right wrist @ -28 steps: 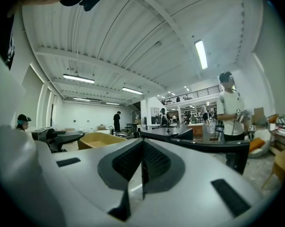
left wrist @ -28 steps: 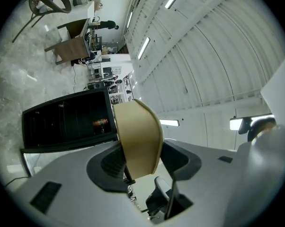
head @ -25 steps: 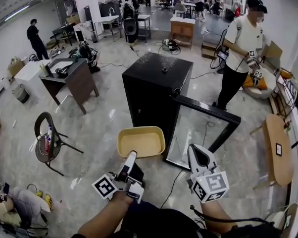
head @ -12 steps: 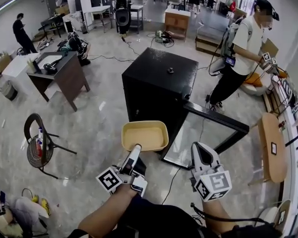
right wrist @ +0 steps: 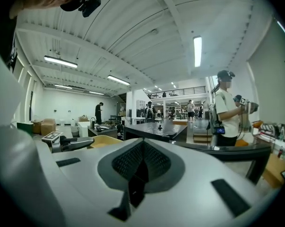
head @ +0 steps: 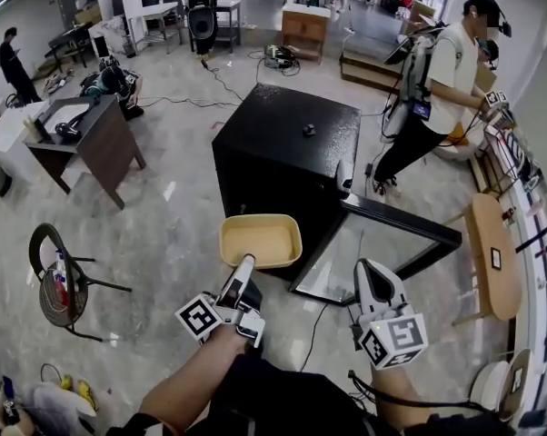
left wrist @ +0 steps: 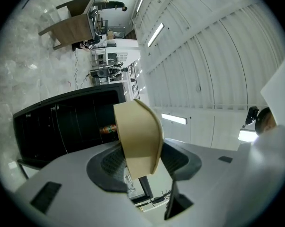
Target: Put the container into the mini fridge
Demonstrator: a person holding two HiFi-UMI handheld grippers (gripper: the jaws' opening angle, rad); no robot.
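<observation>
One rim of the tan container (head: pixel 260 241) was clenched in the left claw (head: pixel 244 263), which held it in the air just outside the fridge (head: pixel 283 148), whose door (head: pixel 382 243) stood open; the right claw (head: pixel 375 278) was clenched on nothing. Pinched by one edge only, the container could tip or slip free, or knock the fridge going in. No brand or writing could be read; only square markers (head: pixel 198 318) showed on both claws.
</observation>
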